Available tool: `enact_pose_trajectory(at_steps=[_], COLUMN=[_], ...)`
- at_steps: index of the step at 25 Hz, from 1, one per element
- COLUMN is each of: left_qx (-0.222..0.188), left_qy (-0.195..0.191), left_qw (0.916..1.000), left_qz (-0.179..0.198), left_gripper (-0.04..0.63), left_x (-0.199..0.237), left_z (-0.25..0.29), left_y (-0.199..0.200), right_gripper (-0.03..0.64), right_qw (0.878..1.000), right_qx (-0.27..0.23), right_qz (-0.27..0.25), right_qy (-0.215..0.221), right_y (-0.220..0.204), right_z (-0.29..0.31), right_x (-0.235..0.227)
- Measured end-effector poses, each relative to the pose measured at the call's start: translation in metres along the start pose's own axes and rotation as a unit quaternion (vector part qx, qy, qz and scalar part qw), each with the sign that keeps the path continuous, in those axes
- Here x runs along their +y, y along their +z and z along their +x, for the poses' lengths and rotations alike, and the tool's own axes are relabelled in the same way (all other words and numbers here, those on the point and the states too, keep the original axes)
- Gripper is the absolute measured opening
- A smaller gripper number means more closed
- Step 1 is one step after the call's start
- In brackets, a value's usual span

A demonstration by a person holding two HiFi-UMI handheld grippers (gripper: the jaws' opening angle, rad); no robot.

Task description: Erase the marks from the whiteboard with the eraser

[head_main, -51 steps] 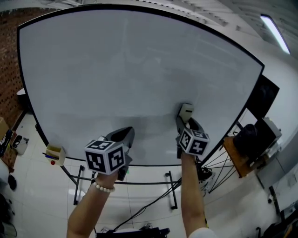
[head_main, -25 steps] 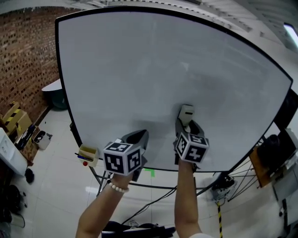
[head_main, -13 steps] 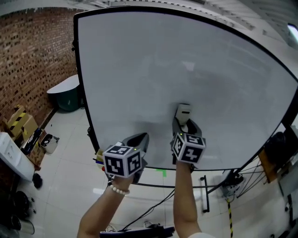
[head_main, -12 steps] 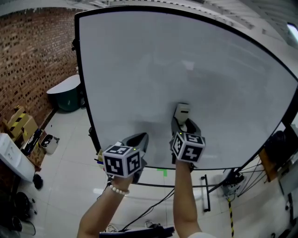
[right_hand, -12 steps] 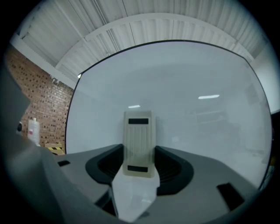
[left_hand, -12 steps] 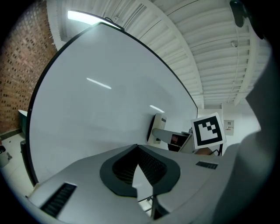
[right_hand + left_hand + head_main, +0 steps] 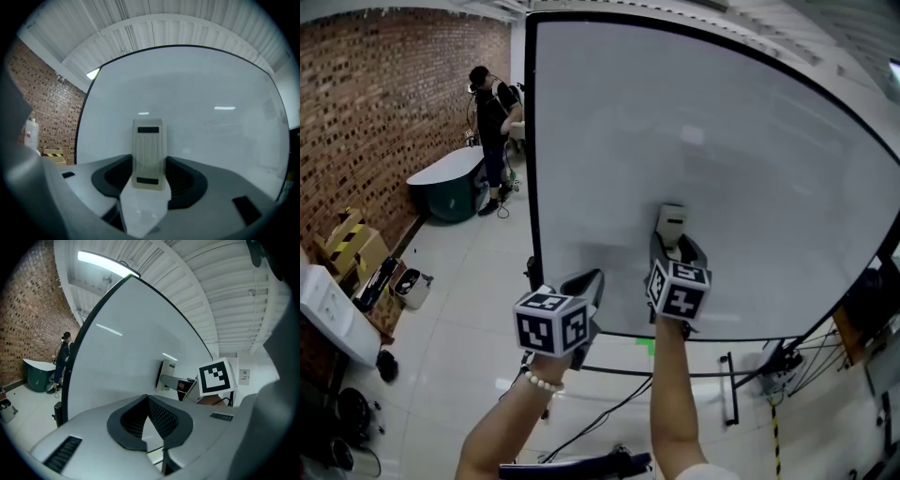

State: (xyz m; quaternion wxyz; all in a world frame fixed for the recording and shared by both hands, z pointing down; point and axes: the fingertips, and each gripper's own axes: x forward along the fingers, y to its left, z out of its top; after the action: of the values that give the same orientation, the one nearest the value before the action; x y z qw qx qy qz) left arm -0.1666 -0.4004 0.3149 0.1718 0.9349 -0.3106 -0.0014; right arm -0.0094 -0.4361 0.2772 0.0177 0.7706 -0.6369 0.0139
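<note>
Two grippers: your right gripper (image 7: 676,251) clamps the eraser (image 7: 672,223) between its jaws, long axis upright, pointing out past the tips, against the whiteboard (image 7: 750,141). Your left gripper (image 7: 589,281), just beside it, has its jaws together, empty.

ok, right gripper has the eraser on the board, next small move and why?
Probably lift the eraser off the whiteboard: the right gripper holds it flat there, but no distinct marks show, only faint grey smudging. The left gripper is shut, empty.
</note>
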Motion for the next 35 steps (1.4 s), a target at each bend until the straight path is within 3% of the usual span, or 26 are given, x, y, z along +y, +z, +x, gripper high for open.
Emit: enact_pose_trajectory(at_steps=[10,24,31,35], left_qx=[0.0,-0.009,-0.012,-0.01], left_qy=[0.003,0.042,0.052,0.049], left_qw=[0.9999,0.9989,0.9982,0.9983], left_qz=[-0.01,-0.022,-0.026,-0.031], left_gripper=[-0.011,-0.01,-0.011,-0.011], left_x=[0.074,0.165,0.188,0.19], left_z=[-0.058,-0.134,-0.149,-0.148], left_y=[0.018,0.031,0.034,0.032], right_gripper=[0.252,0.252,0.252,0.252], right_qw=[1.0,0.999,0.999,0.999], right_qx=[0.008,0.02,0.016,0.028], right_qz=[-0.013,-0.008,-0.009,-0.004], right_qy=[-0.001,0.028,0.035,0.033], right_y=[-0.001,-0.011,-0.015,-0.039], right_z=[0.024,0.049,0.053,0.05], right_x=[0.111,0.238,0.266,0.27])
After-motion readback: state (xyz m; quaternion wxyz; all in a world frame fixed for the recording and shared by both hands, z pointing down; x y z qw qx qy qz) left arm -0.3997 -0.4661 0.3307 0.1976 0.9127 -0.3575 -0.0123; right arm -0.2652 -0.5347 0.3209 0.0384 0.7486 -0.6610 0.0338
